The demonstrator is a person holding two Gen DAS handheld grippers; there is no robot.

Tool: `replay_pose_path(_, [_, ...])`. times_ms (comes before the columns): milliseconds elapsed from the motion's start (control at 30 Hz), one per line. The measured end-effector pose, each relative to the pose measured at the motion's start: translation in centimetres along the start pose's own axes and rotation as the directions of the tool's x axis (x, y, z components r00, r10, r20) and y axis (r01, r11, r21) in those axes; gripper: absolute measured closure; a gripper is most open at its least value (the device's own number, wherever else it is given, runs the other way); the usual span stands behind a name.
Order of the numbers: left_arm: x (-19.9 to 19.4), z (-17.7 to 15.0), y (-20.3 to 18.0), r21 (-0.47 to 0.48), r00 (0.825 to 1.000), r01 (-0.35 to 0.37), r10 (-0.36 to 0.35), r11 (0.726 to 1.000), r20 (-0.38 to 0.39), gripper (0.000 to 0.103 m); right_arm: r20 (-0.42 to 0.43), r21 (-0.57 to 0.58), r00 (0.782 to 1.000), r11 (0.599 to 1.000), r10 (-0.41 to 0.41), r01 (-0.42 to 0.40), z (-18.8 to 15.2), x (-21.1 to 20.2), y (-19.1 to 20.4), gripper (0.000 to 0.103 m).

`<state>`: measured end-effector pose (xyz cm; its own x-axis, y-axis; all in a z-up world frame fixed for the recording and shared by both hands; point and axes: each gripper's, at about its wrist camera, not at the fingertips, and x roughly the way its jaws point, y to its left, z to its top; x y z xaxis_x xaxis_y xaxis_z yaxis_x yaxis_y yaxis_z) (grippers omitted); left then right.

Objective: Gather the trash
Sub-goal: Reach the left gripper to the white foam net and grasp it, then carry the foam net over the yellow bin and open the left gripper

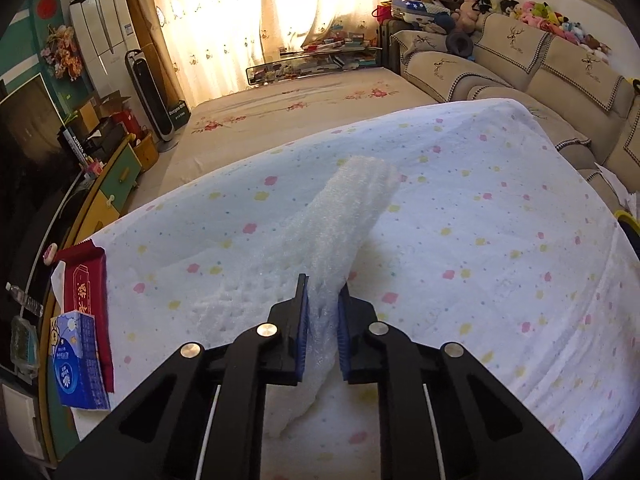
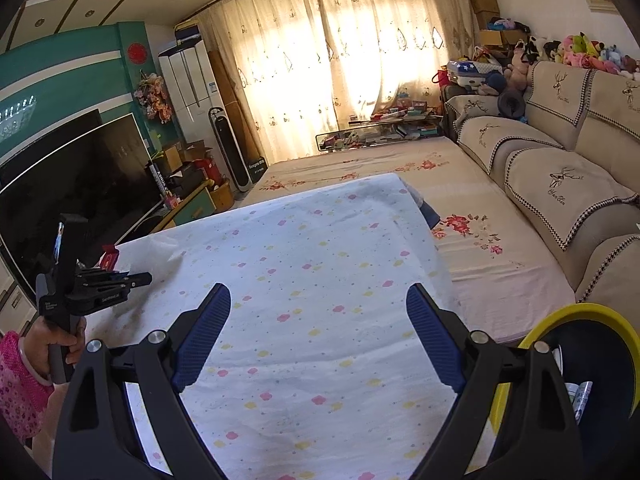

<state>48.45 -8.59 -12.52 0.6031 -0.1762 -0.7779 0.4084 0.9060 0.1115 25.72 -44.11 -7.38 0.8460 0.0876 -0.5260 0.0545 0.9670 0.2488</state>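
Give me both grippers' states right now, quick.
Left gripper: closed on the white foam wrap lying on the tablecloth.
Right gripper: open, holding nothing.

Soft matt cloth on the table cover (image 1: 480, 264); bubbly translucent foam wrap (image 1: 320, 240), probably plastic; ribbed blue pads (image 2: 208, 336) on matt black plastic; glossy yellow bin rim (image 2: 520, 360)

Red flat packet (image 1: 86, 292), at nine o'clock on the flower-dotted cloth: gold Chinese characters are showing, too small to read.
Blue-and-white tissue pack (image 1: 76, 360), at eight o'clock: a white round logo and small print are showing, unreadable.
Dark box (image 1: 179, 114) beside the standing fan, at ten o'clock: white lettering is showing, blurred.
White spine (image 1: 78, 145) by the television: upright letters are reading roughly "VANKEY", uncertain.
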Motion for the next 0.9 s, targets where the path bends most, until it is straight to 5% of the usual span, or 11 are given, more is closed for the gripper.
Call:
replay_pose_path(300, [-6.7, -1.5, -7.2, 0.030, 0.995, 0.055, -0.058, 0.998, 0.076, 0.090, 0.114, 0.005, 0.989, 0.996, -0.090, 0.090, 0.8, -2.3, -0.5, 0.018])
replay_pose_path(600, [-12.9, -1.0, -21.1, 0.156, 0.972, 0.175, -0.196, 0.972, 0.130, 0.090, 0.164, 0.046, 0.962, 0.976, -0.217, 0.213, -0.9, -11.1, -5.8, 0.018])
replay_pose_path(733, [-13.9, -0.2, -27.6, 0.214, 0.949, 0.261, -0.291, 0.941, 0.122, 0.090, 0.191, 0.071, 0.936, 0.955, -0.297, 0.288, -3.5, -17.5, -9.0, 0.018])
replay_pose_path(900, [-13.6, 0.5, -37.0, 0.281, 0.915, 0.367, -0.398, 0.887, 0.063, 0.090, 0.250, 0.126, 0.873, 0.908, -0.418, 0.399, -5.8, -24.7, -12.3, 0.014])
